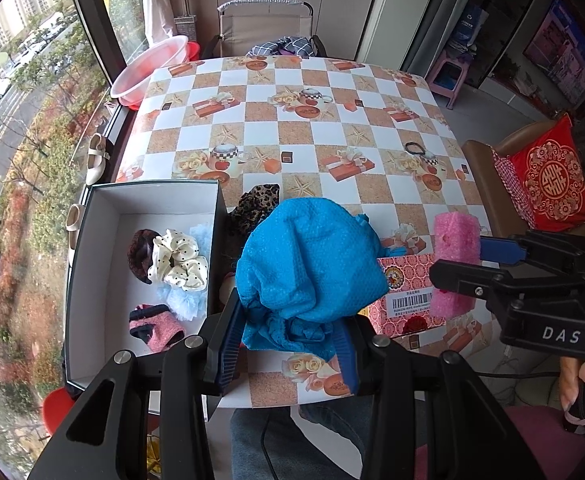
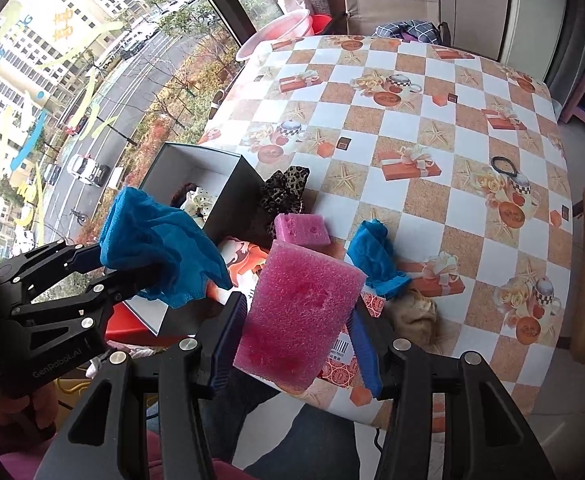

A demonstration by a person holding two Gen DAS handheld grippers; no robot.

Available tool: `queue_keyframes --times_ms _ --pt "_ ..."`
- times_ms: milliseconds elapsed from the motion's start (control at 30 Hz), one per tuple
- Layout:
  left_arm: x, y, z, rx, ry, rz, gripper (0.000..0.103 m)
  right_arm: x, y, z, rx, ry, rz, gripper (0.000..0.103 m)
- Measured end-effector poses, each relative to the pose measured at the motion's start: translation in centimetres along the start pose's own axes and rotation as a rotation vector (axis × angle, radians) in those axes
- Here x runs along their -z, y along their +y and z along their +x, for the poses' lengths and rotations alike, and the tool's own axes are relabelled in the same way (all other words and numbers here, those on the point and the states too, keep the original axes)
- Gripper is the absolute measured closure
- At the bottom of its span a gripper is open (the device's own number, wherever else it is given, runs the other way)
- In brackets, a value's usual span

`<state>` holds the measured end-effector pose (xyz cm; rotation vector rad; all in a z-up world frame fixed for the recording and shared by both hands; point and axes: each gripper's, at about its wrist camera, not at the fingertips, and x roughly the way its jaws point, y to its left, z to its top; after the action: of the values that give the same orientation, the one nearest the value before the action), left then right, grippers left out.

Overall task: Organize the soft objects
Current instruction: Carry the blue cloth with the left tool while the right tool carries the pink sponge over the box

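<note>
Between left hand-held gripper (image 1: 288, 344) fingers: blue cloth (image 1: 308, 256)

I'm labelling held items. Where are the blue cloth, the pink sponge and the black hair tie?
blue cloth (image 1: 308, 256): left wrist view, middle of the bunched fabric.
pink sponge (image 2: 300, 312): right wrist view, front face.
black hair tie (image 2: 503, 165): right wrist view, on the loop.

Scrunchies (image 1: 176, 264) in box (image 1: 92, 280); hair tie (image 1: 413, 148) far right

Crumpled blue cloth (image 1: 308, 256) mid-frame in my left grip, pink sponge (image 2: 300, 316) lower-centre in my right.
</note>
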<state>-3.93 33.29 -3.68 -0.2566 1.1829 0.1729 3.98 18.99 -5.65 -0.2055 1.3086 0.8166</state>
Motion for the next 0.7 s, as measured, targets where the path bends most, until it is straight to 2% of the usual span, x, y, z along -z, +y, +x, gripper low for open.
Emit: queue_keyframes --times_ms 200,467,700 --pt "0.1 0.7 -0.2 -0.005 -0.009 -0.008 0.058 -0.2 0.5 0.1 0.013 -0.017 -0.009 0.051" --pt "0.9 0.8 -1.1 -0.008 -0.015 -0.044 0.058 1.2 0.8 -0.1 0.012 0.017 -0.023 0.051" --pt "1.7 1.2 -1.5 -0.016 -0.017 -0.053 0.058 0.6 0.9 -0.8 -0.005 -0.021 0.003 0.051"
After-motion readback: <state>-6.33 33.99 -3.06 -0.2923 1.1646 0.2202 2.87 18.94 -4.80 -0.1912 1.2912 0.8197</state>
